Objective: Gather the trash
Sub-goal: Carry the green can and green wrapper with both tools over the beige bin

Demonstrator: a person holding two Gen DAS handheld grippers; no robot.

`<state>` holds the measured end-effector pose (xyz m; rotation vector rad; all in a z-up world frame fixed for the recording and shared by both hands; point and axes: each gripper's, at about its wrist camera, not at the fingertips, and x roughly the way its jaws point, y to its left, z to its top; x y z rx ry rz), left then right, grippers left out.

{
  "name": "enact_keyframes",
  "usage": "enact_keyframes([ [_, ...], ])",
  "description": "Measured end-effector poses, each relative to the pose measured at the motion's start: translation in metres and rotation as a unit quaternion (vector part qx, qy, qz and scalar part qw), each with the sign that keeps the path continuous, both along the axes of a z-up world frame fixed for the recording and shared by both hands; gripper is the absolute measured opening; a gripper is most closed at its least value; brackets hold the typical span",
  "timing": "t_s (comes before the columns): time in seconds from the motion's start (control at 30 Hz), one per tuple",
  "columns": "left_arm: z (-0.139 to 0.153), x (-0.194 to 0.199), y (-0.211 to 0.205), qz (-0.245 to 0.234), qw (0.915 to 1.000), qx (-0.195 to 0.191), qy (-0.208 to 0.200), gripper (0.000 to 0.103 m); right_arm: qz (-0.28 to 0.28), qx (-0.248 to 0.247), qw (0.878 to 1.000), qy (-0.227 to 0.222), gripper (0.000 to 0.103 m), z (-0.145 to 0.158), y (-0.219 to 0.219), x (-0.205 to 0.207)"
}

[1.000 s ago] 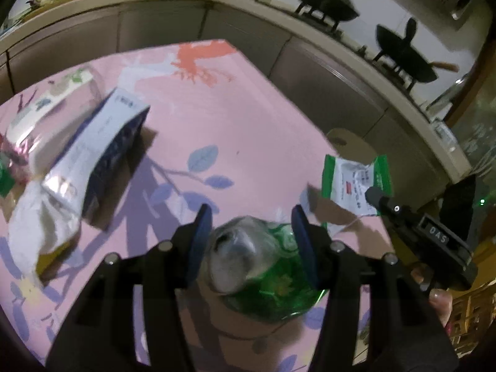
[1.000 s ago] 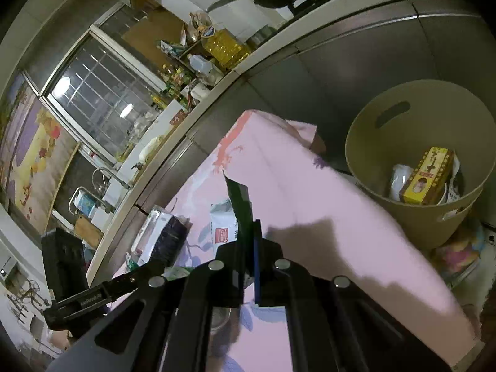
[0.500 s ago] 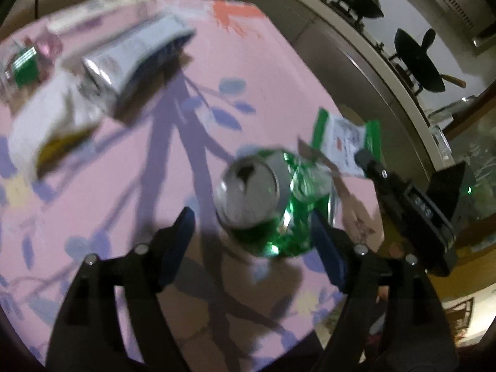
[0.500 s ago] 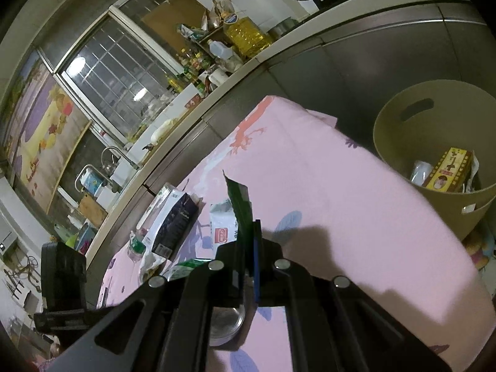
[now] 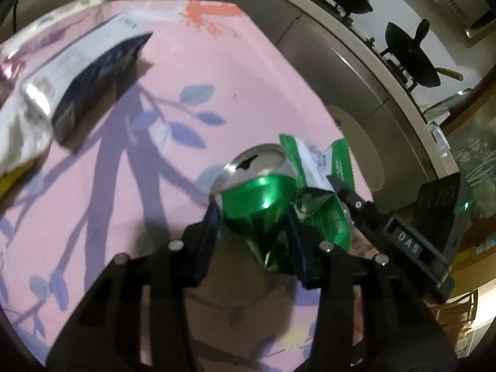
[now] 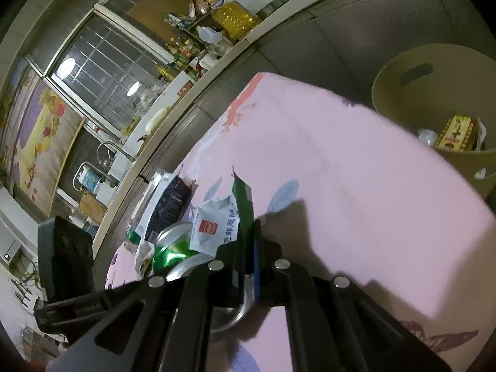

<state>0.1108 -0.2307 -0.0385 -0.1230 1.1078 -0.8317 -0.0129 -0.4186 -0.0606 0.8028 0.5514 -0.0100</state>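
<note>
- The left tongs [image 5: 252, 217] are closing on a green can [image 5: 263, 198]; the can sits between the two fingers, already dented, and the pads press on its sides, so I judge it is gripped.
- The right tongs [image 6: 248, 248] are fully closed on the edge of a green and white packet [image 6: 217, 226], which stands up from the fingers just beside the can.
- In the left view the packet touches the can on its right side, and the right tongs reach in there very near the left ones.
- The step in hand seems to be the pick-up: both hands have one piece of trash, above the pink cloth of the bench [image 5: 248, 86].
- The next move calls for lifting both pieces and carrying them over the far edge of the bench to the beige bin [image 6: 403, 93], which stands on the floor below that edge and already holds a yellow box [image 6: 457, 133].
- The way across the cloth to the bin is free of things.
- Further to the left, a dark blue carton [image 5: 93, 71] and a white wrapper [image 5: 21, 136] wait on the bench, well apart from the can.
- Behind the bench runs a kitchen counter, so there is little room on that side.
</note>
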Motion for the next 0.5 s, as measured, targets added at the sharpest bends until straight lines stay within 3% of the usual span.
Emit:
enact_keyframes([
  [0.23, 0.033, 0.012, -0.043, -0.031, 0.9987, -0.024, -0.031, 0.039, -0.077, -0.016, 0.996, -0.038, 0.001, 0.023, -0.052, -0.023],
  [0.5, 0.055, 0.016, -0.152, -0.106, 0.9925, -0.039, -0.047, 0.038, -0.194, -0.038, 0.980, -0.028, 0.001, 0.028, -0.132, -0.062],
])
